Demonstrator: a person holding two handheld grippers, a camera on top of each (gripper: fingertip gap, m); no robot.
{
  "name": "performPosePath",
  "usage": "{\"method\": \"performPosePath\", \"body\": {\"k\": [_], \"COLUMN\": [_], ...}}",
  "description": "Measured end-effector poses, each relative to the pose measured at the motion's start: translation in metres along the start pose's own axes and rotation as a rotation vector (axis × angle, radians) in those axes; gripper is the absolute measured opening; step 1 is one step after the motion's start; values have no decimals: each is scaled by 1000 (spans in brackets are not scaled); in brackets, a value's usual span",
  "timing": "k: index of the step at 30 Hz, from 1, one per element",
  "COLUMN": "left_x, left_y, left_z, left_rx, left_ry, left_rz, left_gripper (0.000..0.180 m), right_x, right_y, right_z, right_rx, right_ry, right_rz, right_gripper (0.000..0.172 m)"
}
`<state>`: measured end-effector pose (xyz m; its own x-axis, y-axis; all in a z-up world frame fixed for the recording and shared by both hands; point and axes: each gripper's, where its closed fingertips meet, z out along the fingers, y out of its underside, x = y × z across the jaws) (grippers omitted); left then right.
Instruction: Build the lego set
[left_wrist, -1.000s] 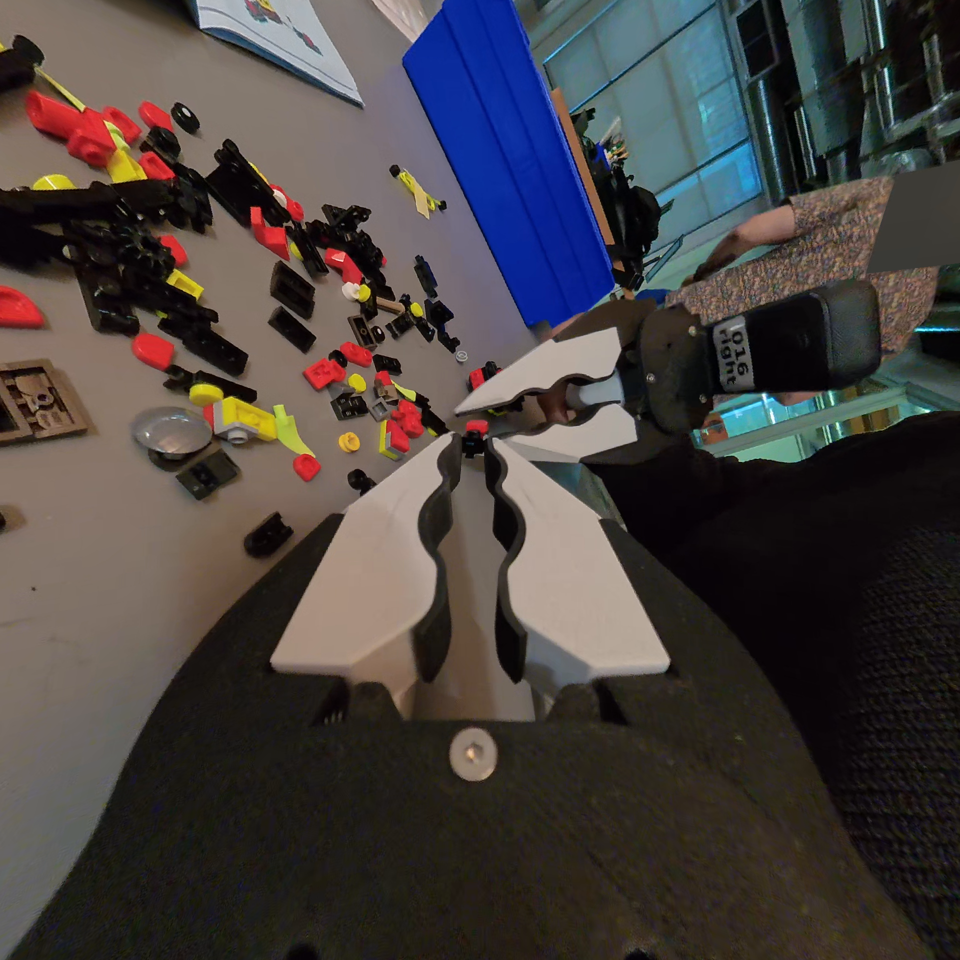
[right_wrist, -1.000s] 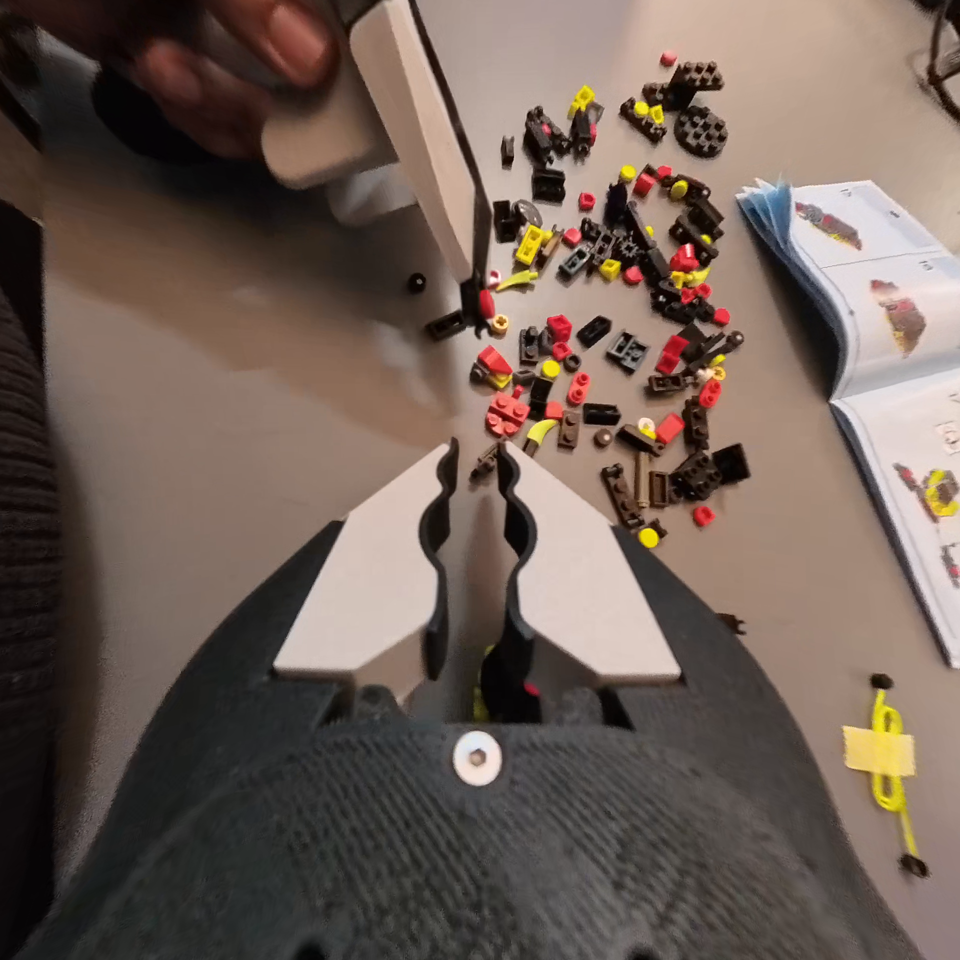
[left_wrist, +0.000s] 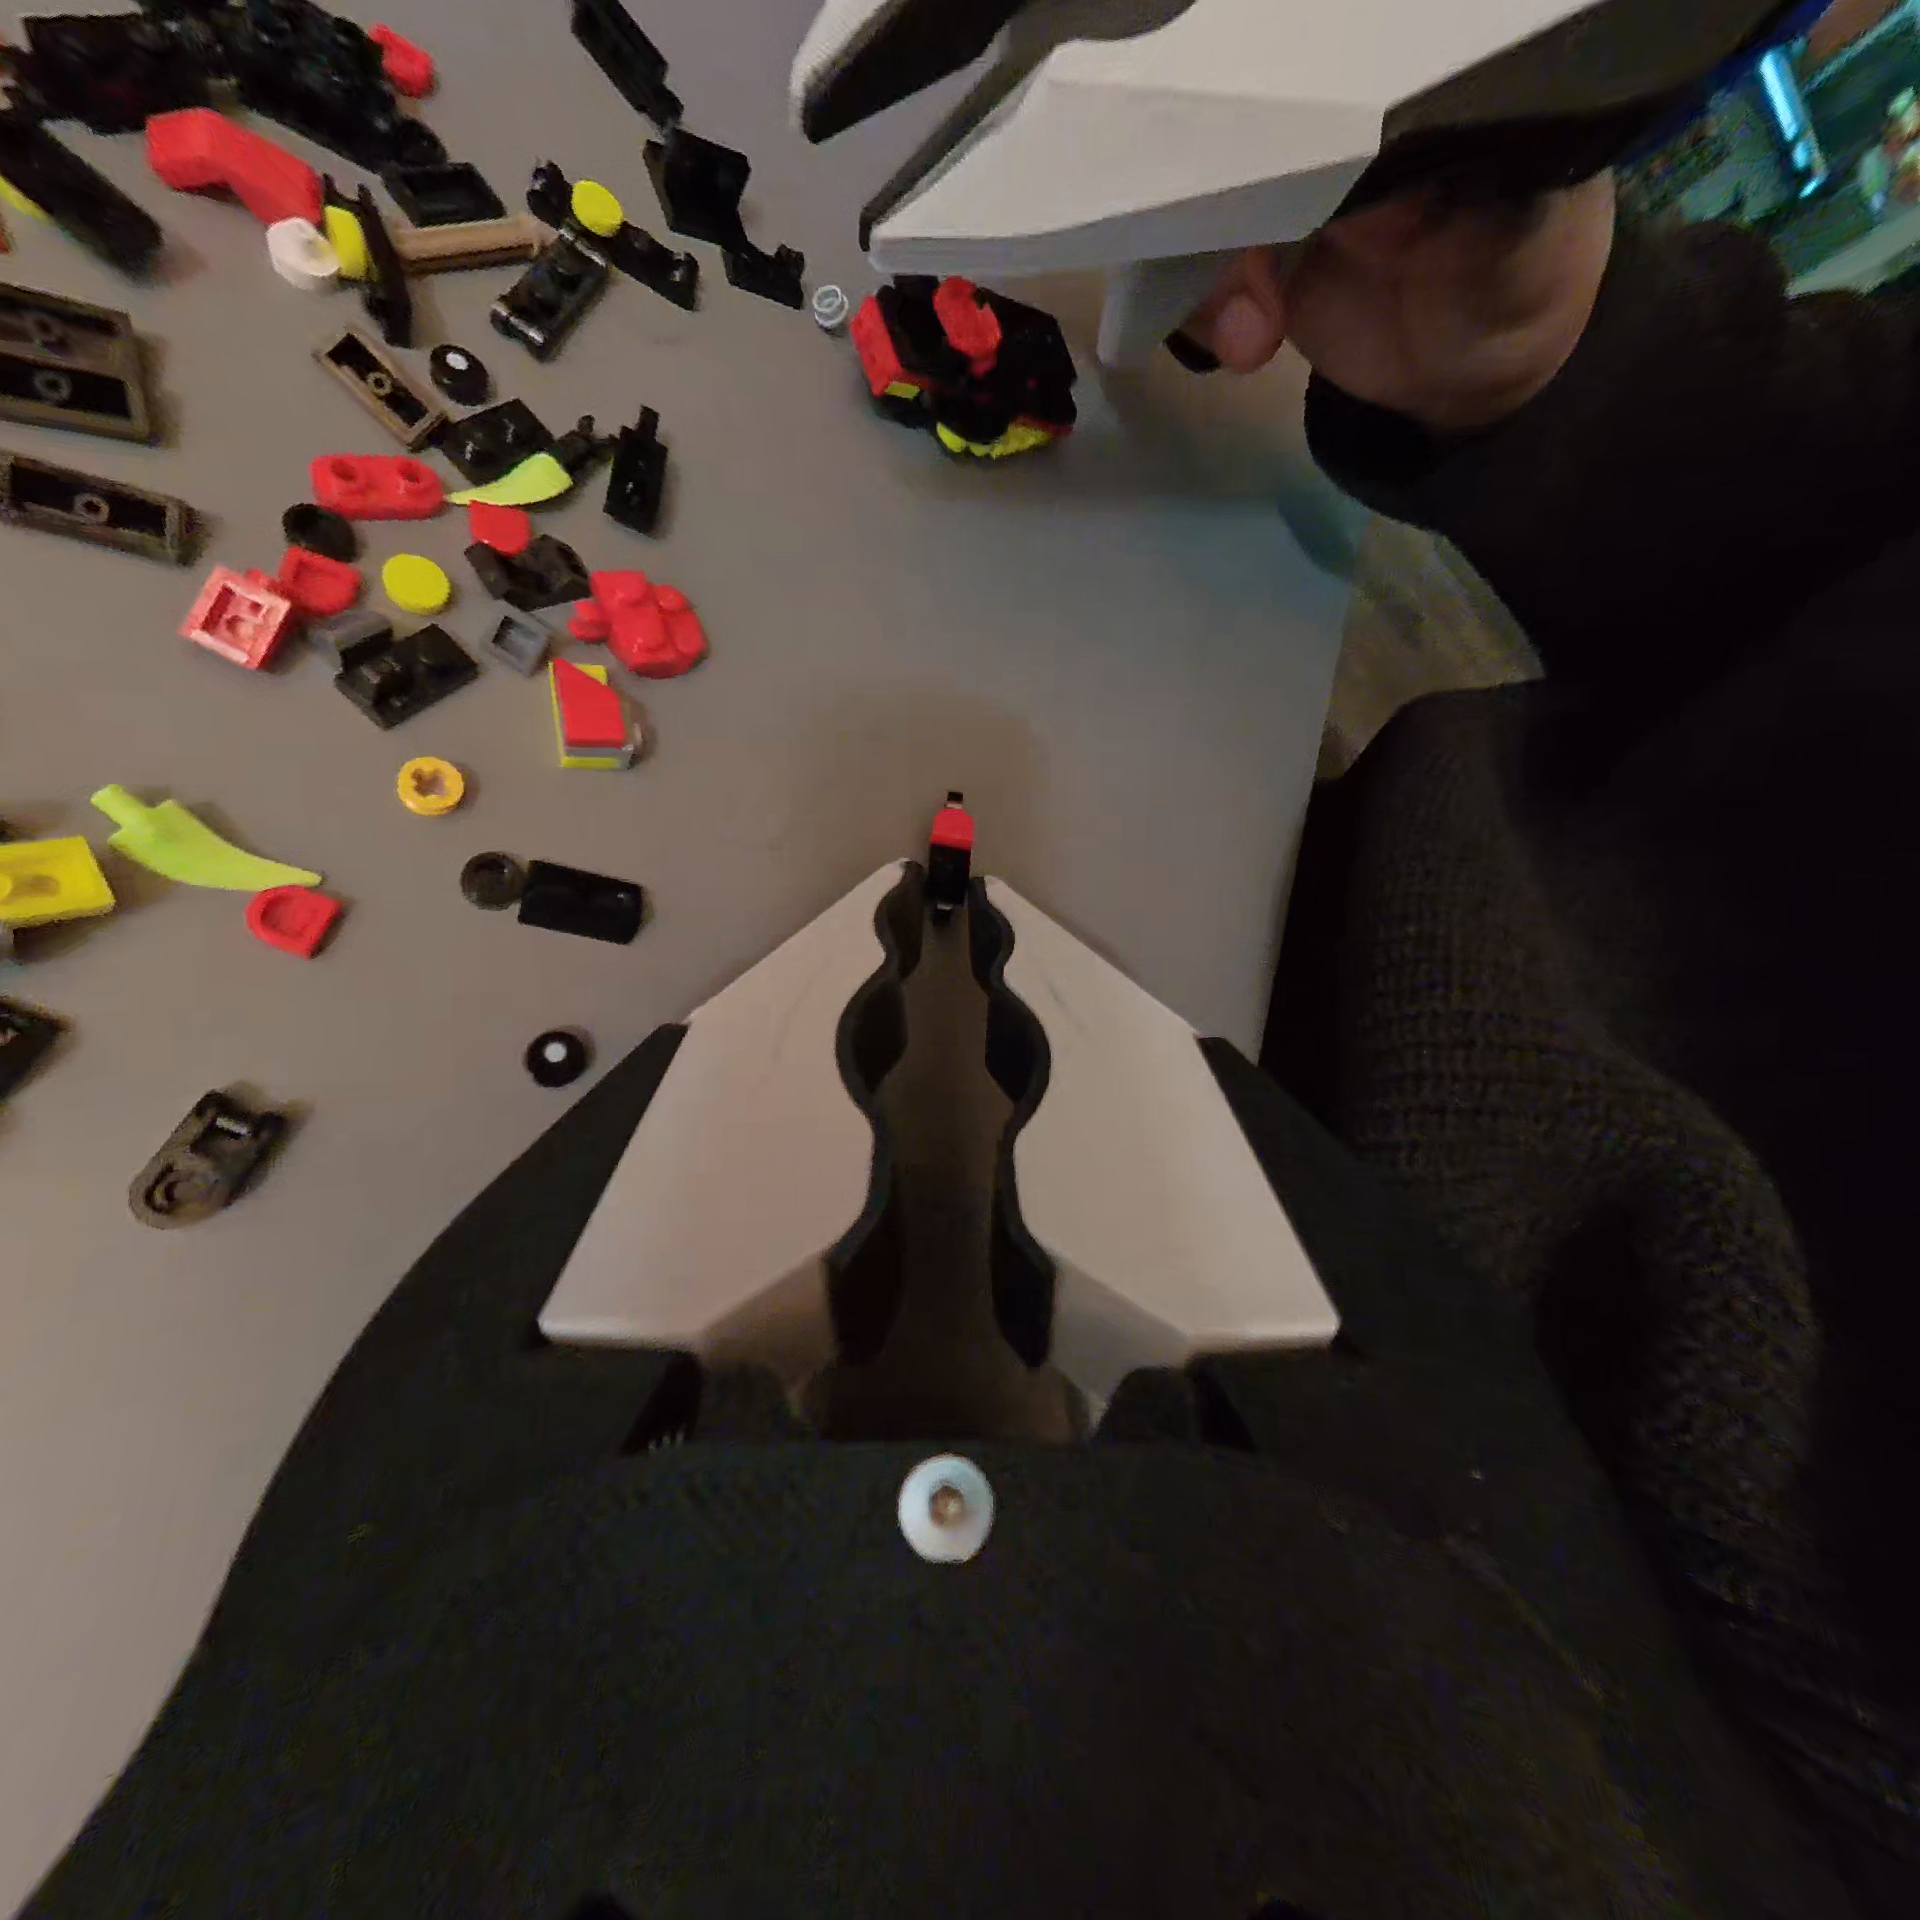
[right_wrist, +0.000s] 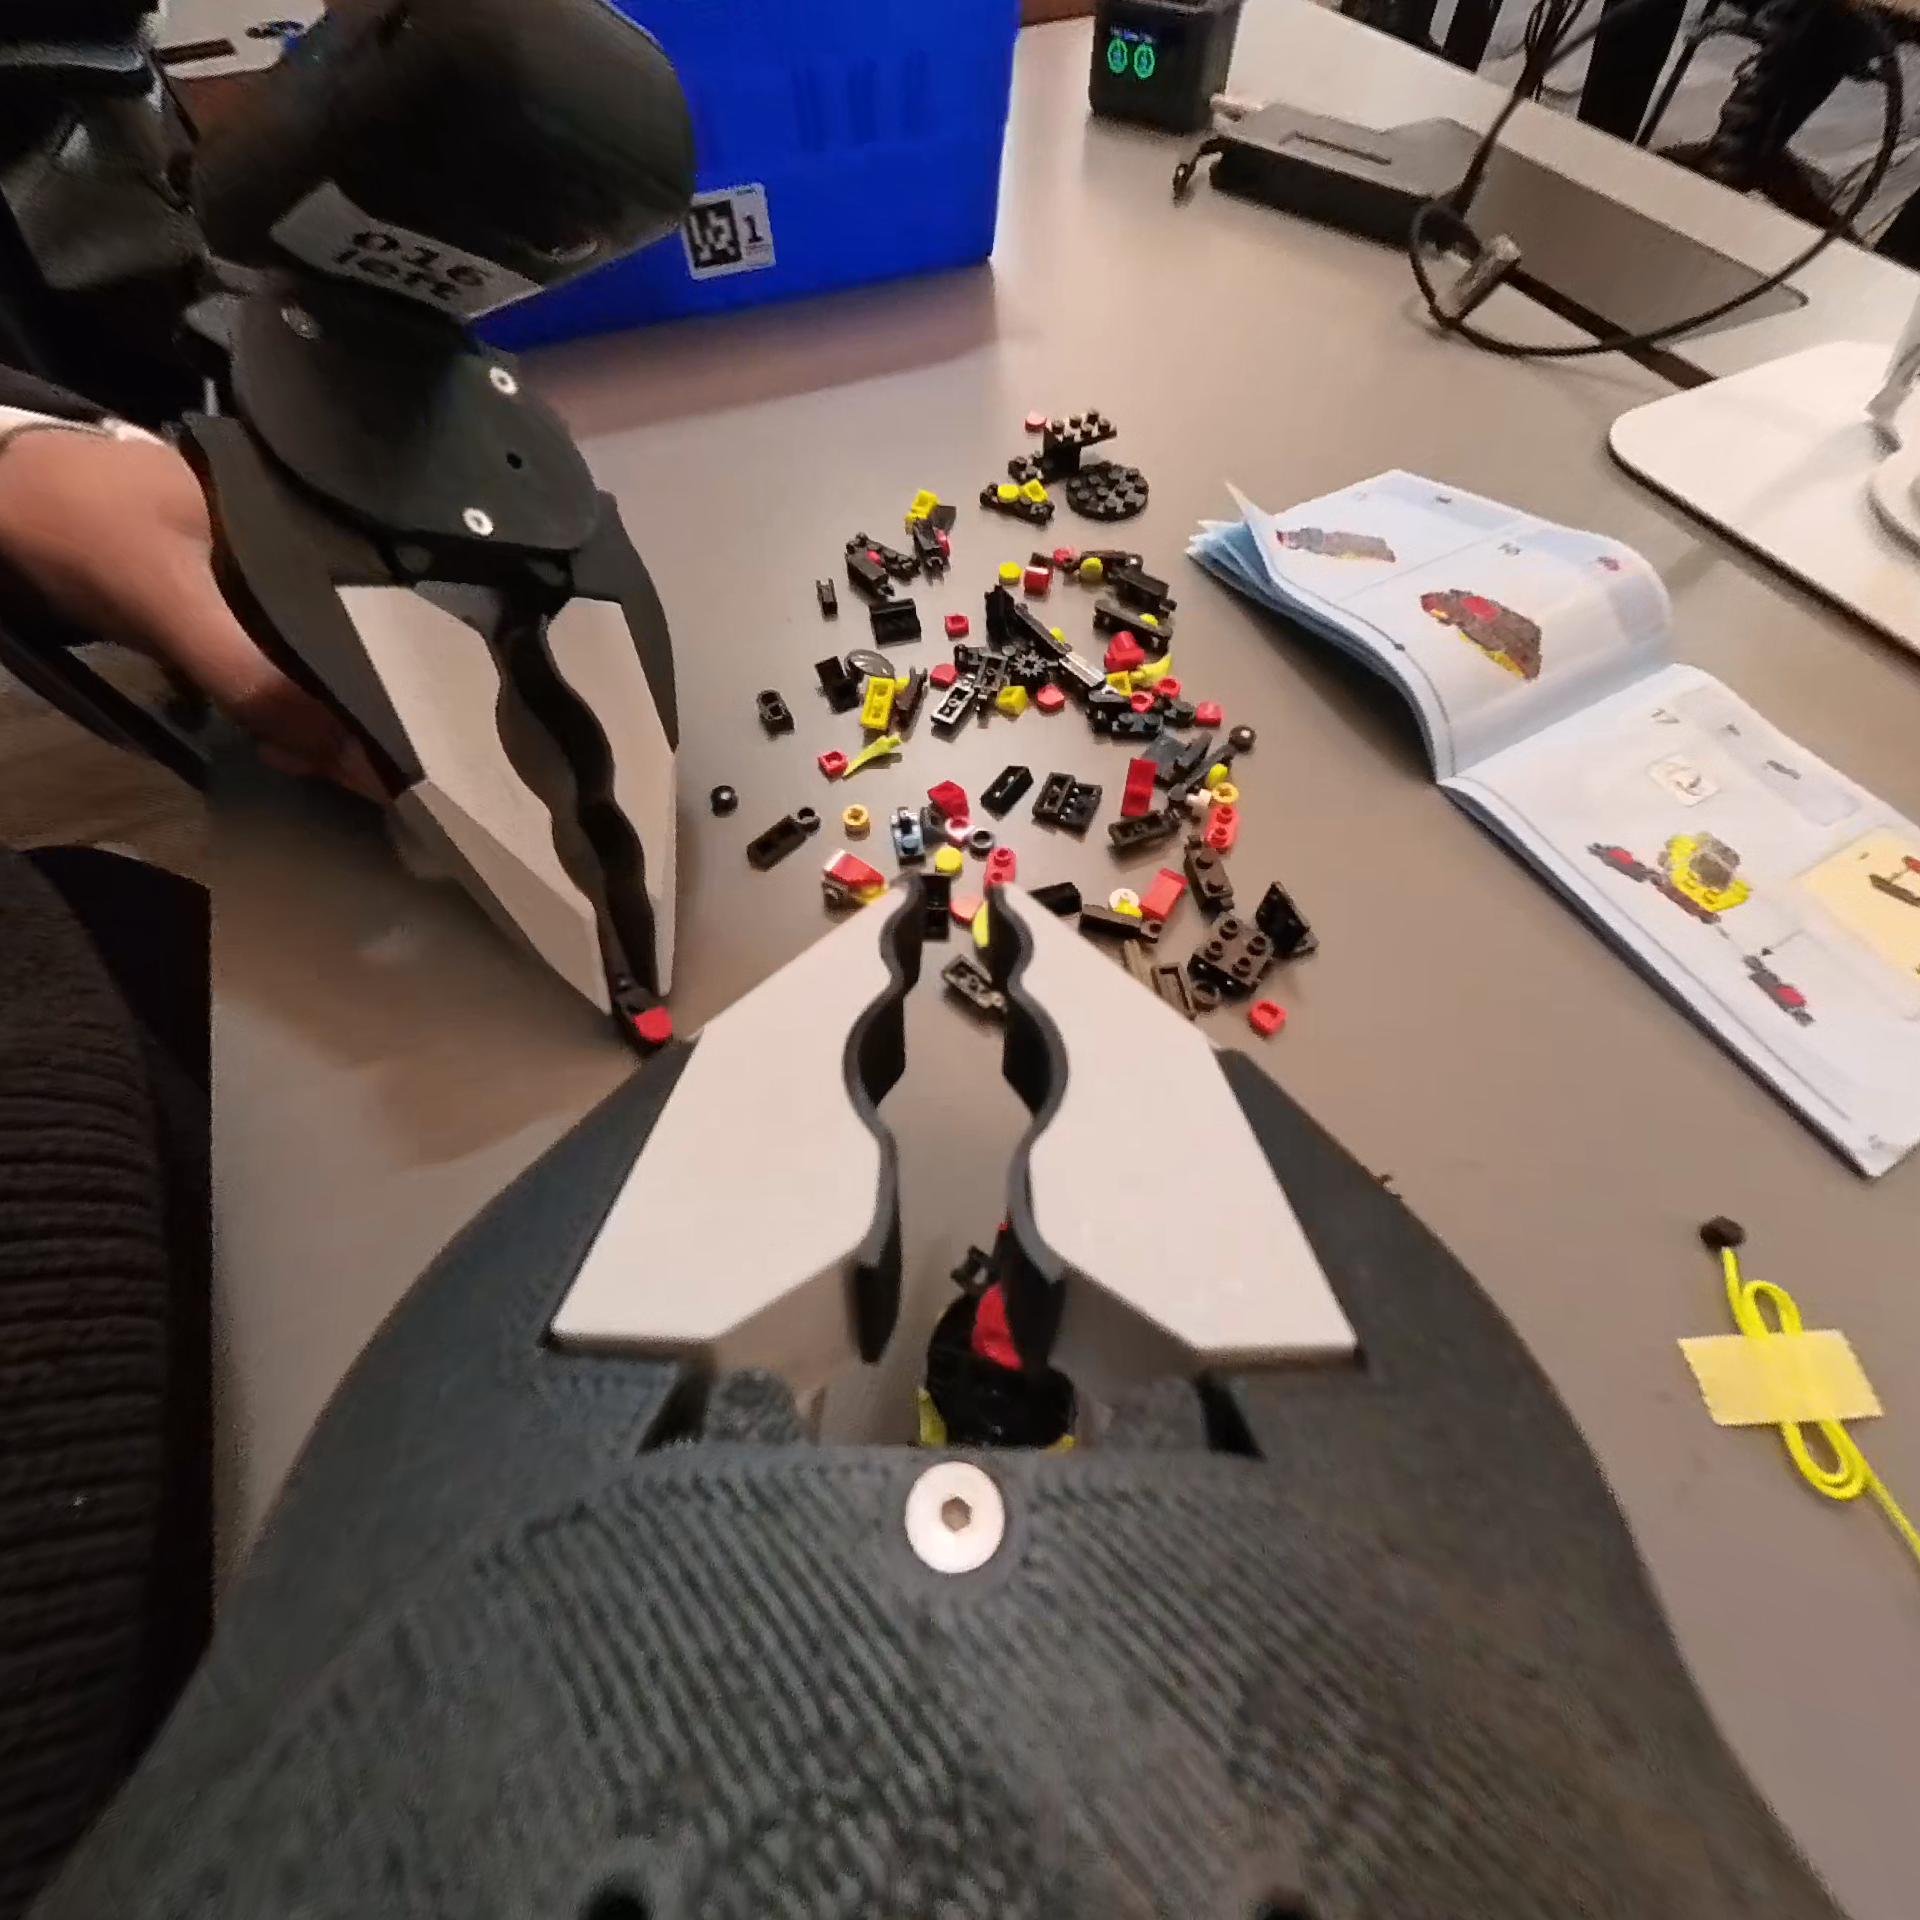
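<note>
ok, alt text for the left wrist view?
Left gripper pinches a small black-and-red brick piece at its tips above a grey table. Loose red, black and yellow bricks lie to the left, a small part-built model ahead.

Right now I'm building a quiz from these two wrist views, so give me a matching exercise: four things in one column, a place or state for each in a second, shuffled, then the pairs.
Things:
1. small red-and-black piece
2. open instruction booklet
3. blue bin
4. yellow cord with tape

Places or states:
A. far end of the table, behind the left gripper
B. pinched at the left gripper's fingertips
C. right of the loose brick pile, pages spread
D. alone on the table, right of the right gripper

Pairs: 1-B, 2-C, 3-A, 4-D
</note>
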<state>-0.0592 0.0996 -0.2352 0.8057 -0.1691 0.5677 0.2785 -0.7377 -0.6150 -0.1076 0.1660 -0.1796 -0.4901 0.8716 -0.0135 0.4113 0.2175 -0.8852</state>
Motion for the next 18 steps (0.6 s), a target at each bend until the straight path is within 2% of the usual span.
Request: {"method": "performPosePath", "body": {"k": [8,18], "left_x": [4,10], "left_y": [4,-9], "left_z": [0,-7], "left_rx": [-29,54], "left_ry": [-10,66], "left_rz": [62,5], "left_gripper": [10,23], "right_x": [-10,6], "right_y": [4,1], "right_z": [4,-3], "right_rx": [-31,4], "right_ry": [-10,20], "right_rz": [-82,-11], "right_gripper": [10,10]}}
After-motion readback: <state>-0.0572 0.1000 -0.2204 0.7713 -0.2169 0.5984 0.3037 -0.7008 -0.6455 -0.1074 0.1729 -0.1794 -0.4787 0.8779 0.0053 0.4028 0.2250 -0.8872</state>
